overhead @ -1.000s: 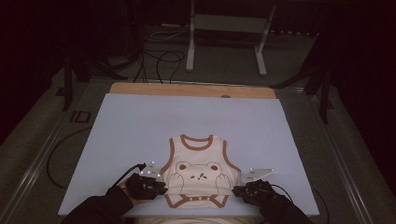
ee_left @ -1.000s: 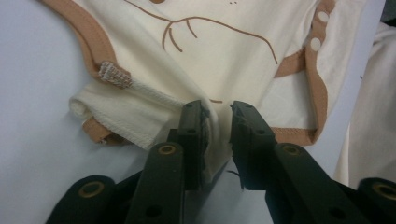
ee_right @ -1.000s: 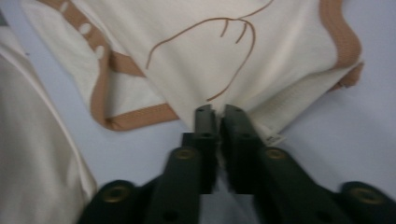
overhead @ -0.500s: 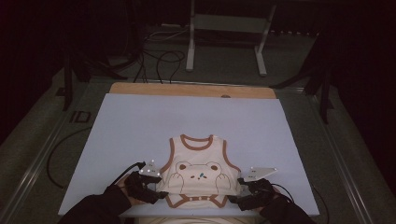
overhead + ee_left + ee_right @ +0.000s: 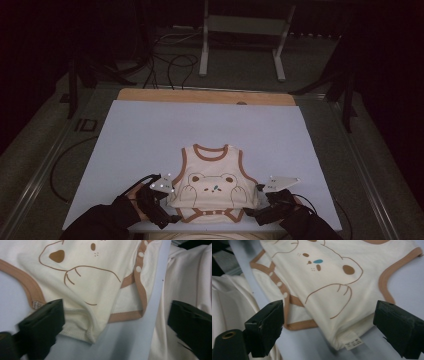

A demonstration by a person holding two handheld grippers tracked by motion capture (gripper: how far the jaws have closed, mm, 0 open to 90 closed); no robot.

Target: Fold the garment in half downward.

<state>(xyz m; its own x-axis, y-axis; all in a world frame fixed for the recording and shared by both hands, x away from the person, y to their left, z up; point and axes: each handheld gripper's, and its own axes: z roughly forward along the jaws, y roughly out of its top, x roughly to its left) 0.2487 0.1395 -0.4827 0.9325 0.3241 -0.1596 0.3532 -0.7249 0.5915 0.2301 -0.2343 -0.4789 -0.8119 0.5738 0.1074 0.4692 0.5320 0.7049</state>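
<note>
A cream baby bodysuit (image 5: 214, 185) with brown trim and a bear print lies flat near the front edge of the pale sheet (image 5: 150, 140). My left gripper (image 5: 170, 214) sits at its lower left corner and my right gripper (image 5: 254, 212) at its lower right corner. In the left gripper view the jaws of that gripper (image 5: 117, 327) stand wide open around the bodysuit's folded hem corner (image 5: 87, 325). In the right gripper view the gripper (image 5: 332, 330) is open too, with the corner that carries the white label (image 5: 352, 342) between its jaws.
The sheet covers a table with a wooden strip (image 5: 200, 96) along its far edge. Cream fabric (image 5: 180, 277) hangs just past the near edge, by the person. Cables (image 5: 170, 60) and a metal stand (image 5: 240, 30) lie on the floor beyond the table.
Both hands and grippers have slid slightly toward the near edge beside the bodysuit's bottom corners. The bodysuit lies where it was.
</note>
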